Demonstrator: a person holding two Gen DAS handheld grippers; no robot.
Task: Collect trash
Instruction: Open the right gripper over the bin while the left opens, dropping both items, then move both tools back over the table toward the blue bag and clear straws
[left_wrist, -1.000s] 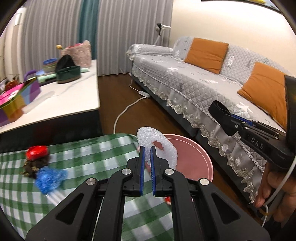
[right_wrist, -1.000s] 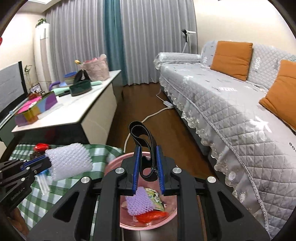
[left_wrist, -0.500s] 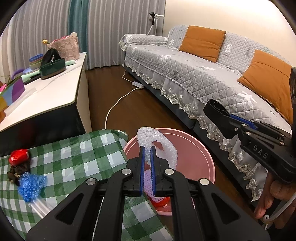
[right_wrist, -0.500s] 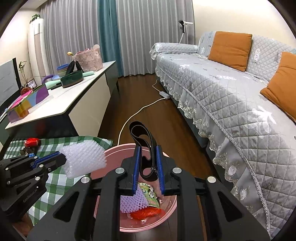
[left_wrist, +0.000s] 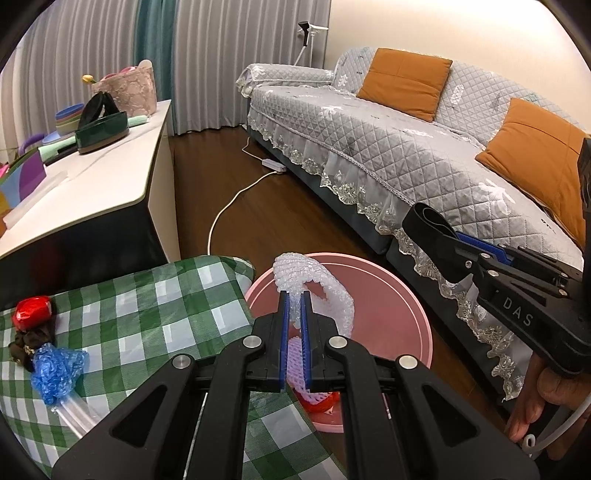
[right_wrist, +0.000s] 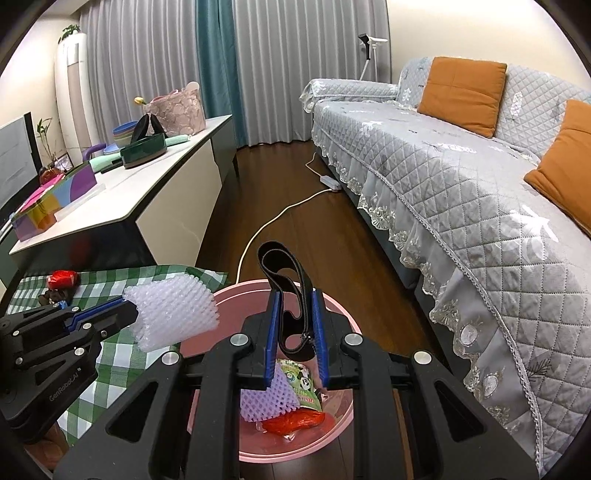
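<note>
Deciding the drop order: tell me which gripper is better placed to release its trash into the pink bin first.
Right, probably. The right gripper holds the black zipper strip over the pink bin's opening. The left gripper holds its white foam net nearer the rim, beside the green checked tablecloth.

pink bin (left_wrist: 402, 295), white foam net (right_wrist: 173, 317), black strap (right_wrist: 284, 273) – green-and-white checked cloth (left_wrist: 147, 314), red wrapper (left_wrist: 31, 312), blue bubble wrap (left_wrist: 55, 369), grey quilted sofa (right_wrist: 443, 177) with orange cushions (right_wrist: 461, 92), teal curtain (right_wrist: 214, 59)

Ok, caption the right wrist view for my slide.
Right claw holds black strap over pink bin.
</note>
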